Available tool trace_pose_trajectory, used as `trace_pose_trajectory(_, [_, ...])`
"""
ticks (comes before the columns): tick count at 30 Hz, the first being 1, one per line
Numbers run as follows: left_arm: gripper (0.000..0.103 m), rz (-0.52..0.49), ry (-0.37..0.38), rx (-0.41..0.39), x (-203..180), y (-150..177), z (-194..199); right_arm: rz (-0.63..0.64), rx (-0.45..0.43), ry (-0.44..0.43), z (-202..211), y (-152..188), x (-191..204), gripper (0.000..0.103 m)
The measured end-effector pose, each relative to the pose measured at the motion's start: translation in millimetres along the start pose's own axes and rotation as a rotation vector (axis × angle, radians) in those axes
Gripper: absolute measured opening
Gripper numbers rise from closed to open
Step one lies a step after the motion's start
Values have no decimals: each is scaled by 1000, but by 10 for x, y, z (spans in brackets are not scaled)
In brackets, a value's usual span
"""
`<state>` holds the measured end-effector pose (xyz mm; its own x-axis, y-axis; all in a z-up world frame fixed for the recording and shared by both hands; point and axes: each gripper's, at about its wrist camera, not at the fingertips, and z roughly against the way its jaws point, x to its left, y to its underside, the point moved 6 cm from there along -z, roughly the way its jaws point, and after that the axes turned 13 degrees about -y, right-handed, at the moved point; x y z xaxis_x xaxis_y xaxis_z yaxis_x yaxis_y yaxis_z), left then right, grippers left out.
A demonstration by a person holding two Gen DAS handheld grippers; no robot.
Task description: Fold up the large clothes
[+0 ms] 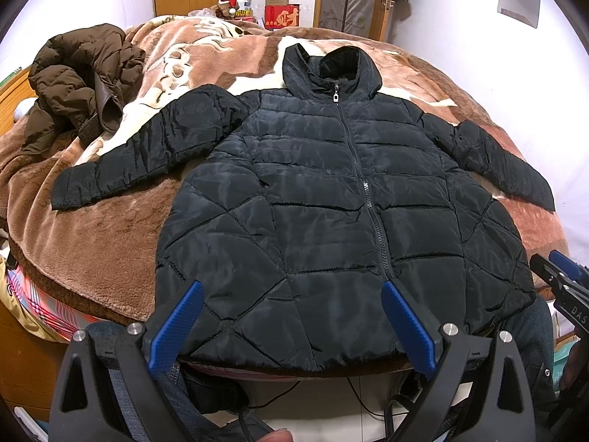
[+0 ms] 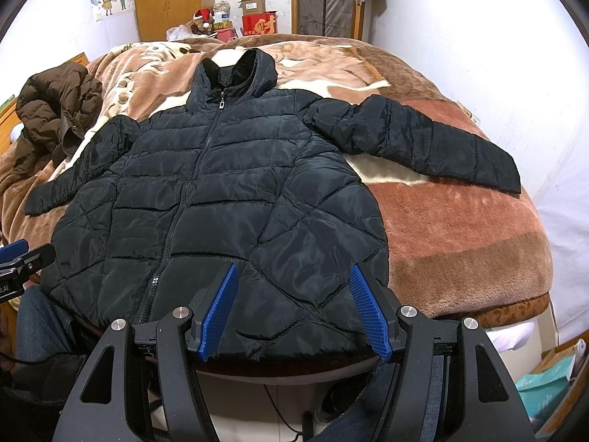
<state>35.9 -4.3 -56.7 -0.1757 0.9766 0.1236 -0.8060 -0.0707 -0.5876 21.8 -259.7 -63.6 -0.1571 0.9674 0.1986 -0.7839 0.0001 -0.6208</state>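
The left gripper [image 1: 292, 287], black-framed with two blue ribbed pads, is held with its fingers spread wide apart and nothing pinched between them. It is poised over the near hem of a black quilted puffer jacket with a hood and a front zipper [image 1: 331, 199], on the half left of the zipper. The right gripper [image 2: 292, 270], of the same build, is likewise spread and empty, and is poised over the hem on the jacket's other half; whether either pad touches the fabric cannot be told.

The jacket is laid flat and face up on a brown and cream plush blanket [image 2: 460, 228] covering the bed, zipped closed up to the collar, with the hood pointing away and the hem lying at the near edge of the bed. Both sleeves are spread outward to the sides and angled toward the near edge.

A crumpled dark brown puffer coat [image 1: 77, 84] is heaped on the blanket, well apart from the jacket's left sleeve. Beyond the bed, a red box with gold lettering [image 2: 259, 25] and an open cardboard box [image 2: 253, 4] are seen beside a wooden wardrobe [image 2: 167, 0].
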Motion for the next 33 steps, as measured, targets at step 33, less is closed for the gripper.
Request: trace_pose_trajectory(33, [98, 142, 24, 38, 618, -309, -558, 101, 5, -68, -461, -451, 328, 63])
